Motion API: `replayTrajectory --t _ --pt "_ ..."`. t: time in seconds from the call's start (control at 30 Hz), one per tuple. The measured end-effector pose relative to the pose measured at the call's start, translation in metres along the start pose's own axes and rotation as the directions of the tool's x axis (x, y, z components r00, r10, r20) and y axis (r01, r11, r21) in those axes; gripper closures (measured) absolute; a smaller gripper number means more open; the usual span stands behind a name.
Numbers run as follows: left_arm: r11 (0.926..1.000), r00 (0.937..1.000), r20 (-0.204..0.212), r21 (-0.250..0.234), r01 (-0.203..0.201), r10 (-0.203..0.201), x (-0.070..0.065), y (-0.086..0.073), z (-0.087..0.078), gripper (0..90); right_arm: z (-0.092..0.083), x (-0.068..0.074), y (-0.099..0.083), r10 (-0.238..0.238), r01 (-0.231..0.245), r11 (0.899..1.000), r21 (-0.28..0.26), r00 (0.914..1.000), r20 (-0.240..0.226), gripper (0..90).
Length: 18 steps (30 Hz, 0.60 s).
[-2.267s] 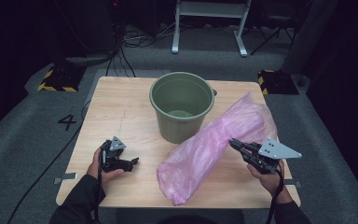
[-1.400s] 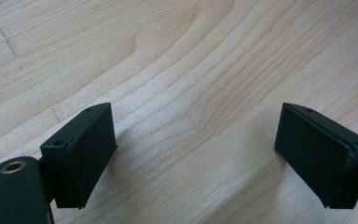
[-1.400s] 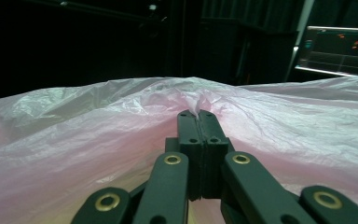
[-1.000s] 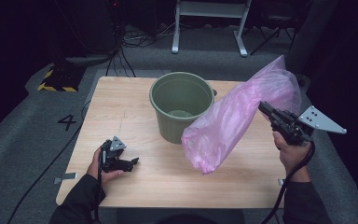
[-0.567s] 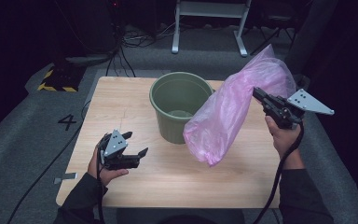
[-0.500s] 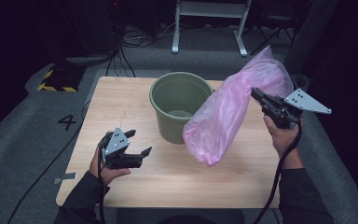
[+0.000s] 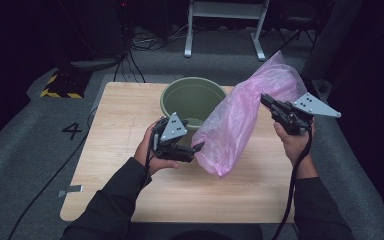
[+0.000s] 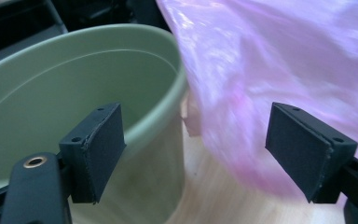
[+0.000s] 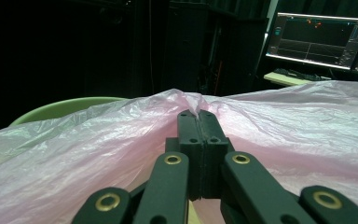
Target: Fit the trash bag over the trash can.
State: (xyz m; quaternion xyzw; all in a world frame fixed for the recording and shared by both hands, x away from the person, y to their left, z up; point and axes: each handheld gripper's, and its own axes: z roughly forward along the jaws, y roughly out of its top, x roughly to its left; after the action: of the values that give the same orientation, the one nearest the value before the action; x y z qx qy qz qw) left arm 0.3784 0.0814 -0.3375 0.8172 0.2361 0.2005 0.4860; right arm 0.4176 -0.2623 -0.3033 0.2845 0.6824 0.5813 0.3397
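Pink plastic bag [image 7: 240,120] hanging above the bench [image 7: 130,200] beside the green bucket [image 7: 192,97], pinched at its upper edge in the closed right tongs [image 7: 265,99], with the left tongs [image 7: 196,148] spread wide at its lower side, gripping nothing.

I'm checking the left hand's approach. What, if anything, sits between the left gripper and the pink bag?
Nothing visible. The left gripper is open, and the bag hangs just ahead toward one jaw; the bucket stands beside that path, behind the other jaw.
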Motion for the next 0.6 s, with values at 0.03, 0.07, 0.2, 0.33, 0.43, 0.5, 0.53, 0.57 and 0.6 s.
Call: replayTrajectory --t 0.03,0.07,0.2,0.33,0.43,0.5,0.53,0.57,0.6 --pt "1.0 1.0 0.009 0.007 0.003 -0.003 0.002 0.002 0.005 20.5 0.001 0.0 0.0 -0.001 0.001 1.0 0.0 1.0 -0.001 90.0" --pt "0.9999 0.9999 -0.014 0.014 -0.003 0.004 0.003 0.004 0.01 20.4 0.001 0.0 0.0 0.0 0.0 1.0 0.001 1.0 -0.002 90.0" --pt "1.0 0.997 -0.077 0.002 -0.003 0.004 0.01 0.007 0.02 29.7 0.001 -0.001 0.0 0.011 -0.011 1.0 -0.004 0.9999 -0.005 90.0" --pt "0.9998 0.999 -0.044 0.017 0.011 -0.011 0.019 0.009 0.028 37.2 0.0 0.0 0.002 0.005 -0.005 1.0 -0.014 1.0 -0.008 90.0" --pt "0.9993 0.9995 -0.031 0.037 0.0 0.001 0.022 0.009 0.031 46.6 0.0 0.001 0.003 0.001 -0.002 1.0 -0.014 0.9999 -0.015 90.0" --pt "0.9986 0.9996 -0.011 0.046 -0.026 0.026 0.021 0.011 0.031 54.7 0.001 0.002 0.003 0.0 0.0 1.0 -0.016 0.9998 -0.02 90.0" --pt "0.9973 0.9984 -0.022 0.052 -0.052 0.053 0.019 0.012 0.031 61.6 0.001 0.002 0.003 -0.002 0.002 1.0 -0.016 0.9998 -0.021 90.0" --pt "0.997 0.9976 -0.03 0.049 -0.06 0.062 0.018 0.013 0.03 64.0 0.001 0.003 0.004 -0.001 0.001 1.0 -0.018 0.9997 -0.023 90.0" --pt "0.9971 0.9975 -0.024 0.04 -0.065 0.066 0.017 0.014 0.029 66.4 0.0 0.003 0.004 -0.003 0.002 1.0 -0.019 0.9997 -0.024 90.0"
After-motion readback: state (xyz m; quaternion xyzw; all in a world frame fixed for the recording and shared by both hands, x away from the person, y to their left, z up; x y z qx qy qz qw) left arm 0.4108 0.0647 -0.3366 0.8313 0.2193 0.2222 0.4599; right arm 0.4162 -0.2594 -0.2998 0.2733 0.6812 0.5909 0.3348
